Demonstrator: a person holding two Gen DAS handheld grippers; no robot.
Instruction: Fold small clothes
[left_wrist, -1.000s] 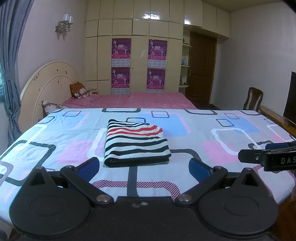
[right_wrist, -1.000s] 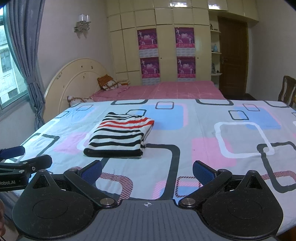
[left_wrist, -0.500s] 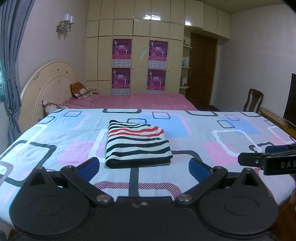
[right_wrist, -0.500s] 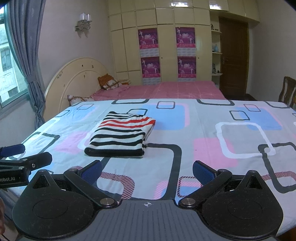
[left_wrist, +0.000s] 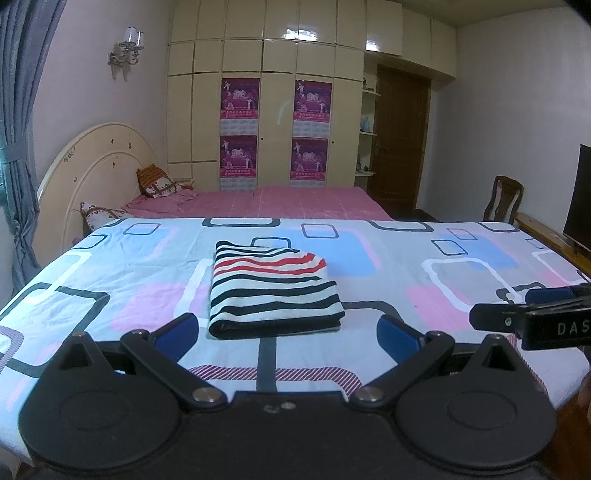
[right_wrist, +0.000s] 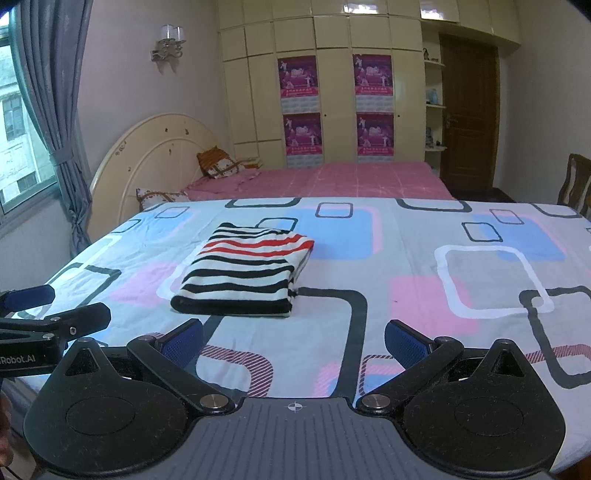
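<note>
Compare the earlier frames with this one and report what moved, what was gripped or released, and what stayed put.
Almost nothing changed. Both views drift very slightly, so the folded striped garment sits a touch lower in the left wrist picture than a second ago; it has not shifted on the patterned sheet. Nothing was gripped or released. The left gripper and right gripper stay open and empty, short of the garment.
</note>
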